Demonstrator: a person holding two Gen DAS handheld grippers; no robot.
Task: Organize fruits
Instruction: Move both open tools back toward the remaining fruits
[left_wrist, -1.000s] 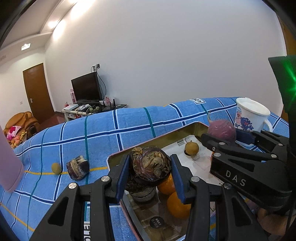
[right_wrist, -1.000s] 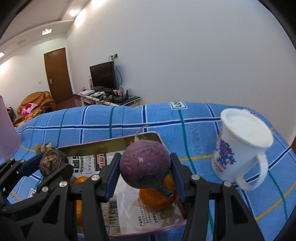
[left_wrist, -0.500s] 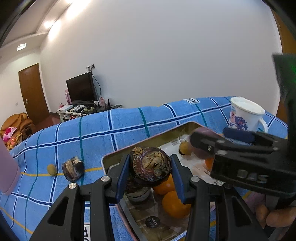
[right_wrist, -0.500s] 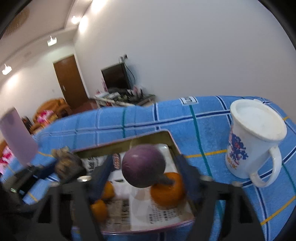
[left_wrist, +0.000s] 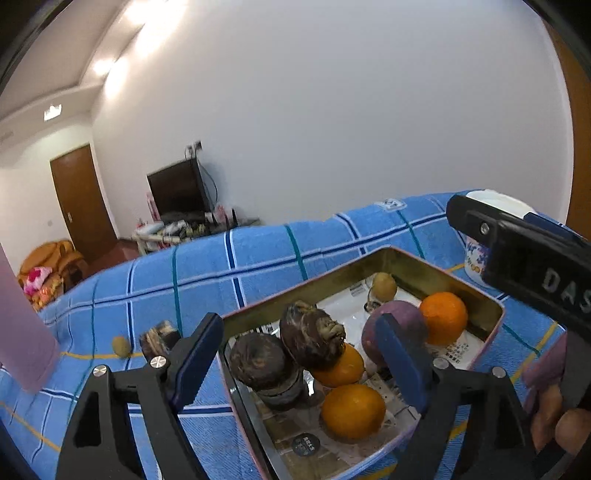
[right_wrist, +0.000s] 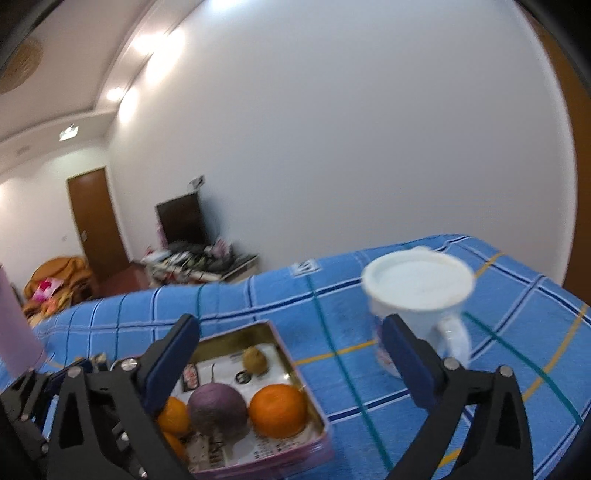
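A metal tin (left_wrist: 332, 275) on the blue checked cloth holds several oranges (left_wrist: 352, 410), a small brown fruit (left_wrist: 384, 286) and a dark fruit (left_wrist: 258, 360). My left gripper (left_wrist: 299, 360) is over its near end. Its jaws are opening, and a dark wrinkled fruit (left_wrist: 312, 339) sits free between them on an orange. The purple fruit (left_wrist: 397, 321) lies in the tin beside an orange. My right gripper (right_wrist: 290, 360) hangs above the tin (right_wrist: 317, 417). Its jaws are opening and hold nothing. Below it lie the purple fruit (right_wrist: 218, 410) and an orange (right_wrist: 279, 410).
A white mug (right_wrist: 417, 295) stands on the cloth right of the tin. A small yellowish fruit (left_wrist: 121, 346) and a dark fruit (left_wrist: 159, 338) lie on the cloth left of it. A pink object (left_wrist: 22, 347) is at the far left. A person's hand (left_wrist: 561, 424) shows at lower right.
Both grippers were shut on fruit and have let go. The purple fruit dropped into the tin. The dark fruit has sunk onto an orange. The right gripper has drawn back and swung right.
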